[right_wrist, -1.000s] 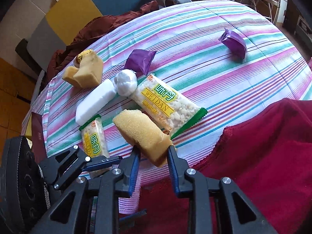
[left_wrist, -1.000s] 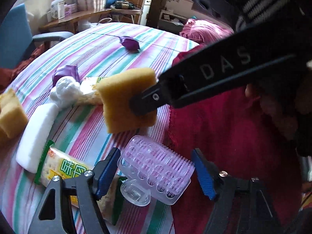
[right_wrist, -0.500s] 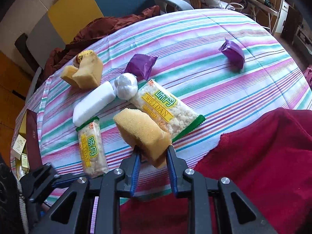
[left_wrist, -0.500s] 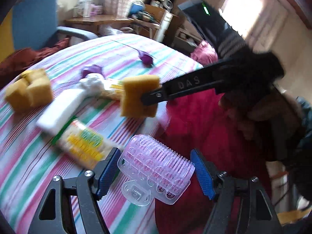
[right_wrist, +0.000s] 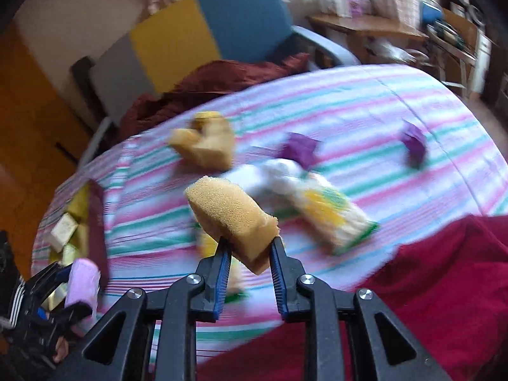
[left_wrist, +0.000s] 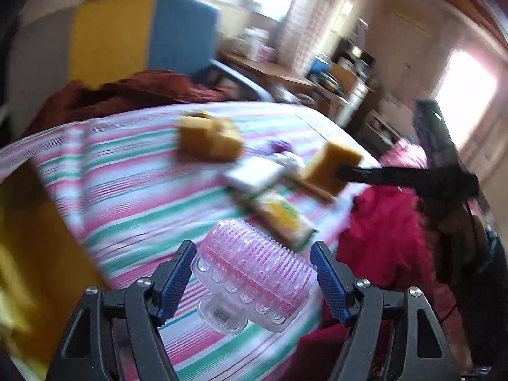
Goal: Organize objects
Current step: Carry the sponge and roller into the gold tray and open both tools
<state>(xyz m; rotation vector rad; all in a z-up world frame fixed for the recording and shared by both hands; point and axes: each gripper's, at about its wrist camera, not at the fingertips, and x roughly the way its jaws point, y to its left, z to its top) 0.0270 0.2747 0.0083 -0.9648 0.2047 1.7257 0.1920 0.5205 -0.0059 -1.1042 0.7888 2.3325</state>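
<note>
My left gripper [left_wrist: 254, 277] is shut on a clear pink ridged brush [left_wrist: 254, 273] and holds it above the striped tablecloth [left_wrist: 133, 184]. My right gripper [right_wrist: 249, 263] is shut on a yellow sponge [right_wrist: 231, 212], lifted off the table; that sponge also shows in the left wrist view [left_wrist: 330, 168]. On the cloth lie two more yellow sponges [right_wrist: 206, 146], a white block [left_wrist: 254, 176], two snack packets [right_wrist: 330, 219] and two purple wrappers [right_wrist: 414, 144]. The left gripper with the pink brush [right_wrist: 82, 282] shows at the lower left of the right wrist view.
A dark red cloth [right_wrist: 412, 301] covers the near right of the table. A box with small packets [right_wrist: 68, 231] sits at the table's left edge. A blue and yellow chair [right_wrist: 222, 28] with a brown blanket stands behind. Both views are motion-blurred.
Both grippers have lifted and swung left, each keeping its object. The left wrist view now faces the chair and the box at the table's left edge.
</note>
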